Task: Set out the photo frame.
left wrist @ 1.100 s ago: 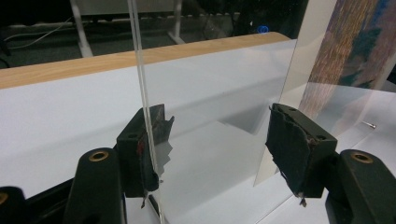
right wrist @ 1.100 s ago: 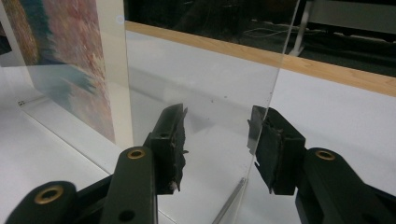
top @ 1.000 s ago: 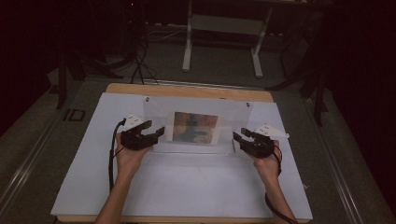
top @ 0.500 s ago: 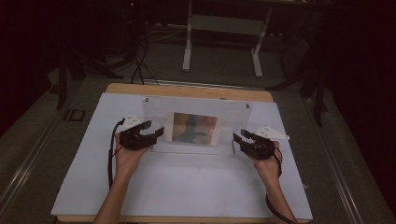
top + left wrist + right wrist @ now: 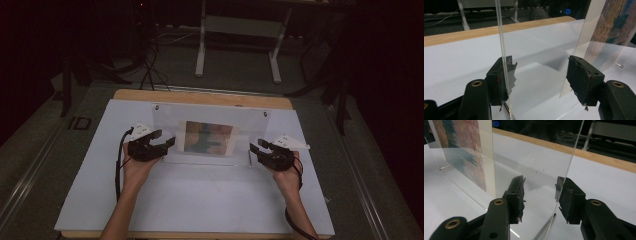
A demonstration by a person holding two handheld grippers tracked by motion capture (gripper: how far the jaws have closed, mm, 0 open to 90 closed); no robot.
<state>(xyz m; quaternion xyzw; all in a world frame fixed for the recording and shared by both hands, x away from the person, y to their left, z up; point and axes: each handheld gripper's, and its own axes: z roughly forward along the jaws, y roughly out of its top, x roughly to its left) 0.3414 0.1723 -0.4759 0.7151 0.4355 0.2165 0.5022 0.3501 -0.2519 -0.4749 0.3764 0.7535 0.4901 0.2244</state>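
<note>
**Clear Acrylic Picture Frame Flanked by Two Grippers**

Little has shifted since a second ago: both hands sit where they were, though the right gripper's jaws have just been opening a touch around the panel's edge.

High view: the acrylic picture frame stands upright near the middle of the white tabletop, a colourful print sandwiched at its centre. The left gripper meets its left end, the right gripper its right end. A wooden edge borders the table's far side; beyond lie a dark floor, cables and a metal stand.

Left gripper view: jaws spread wide, the frame's clear edge lying against the left pad, the other pad well apart. Nothing clenched.

Right gripper view: jaws released, the panel's edge running between them just beside the right-hand pad, not pressed.

By appearance the frame is light, rigid, smooth and slippery, likely to scratch or tip. The bare margins at either end, clear of the print, look like the safest holds.
</note>
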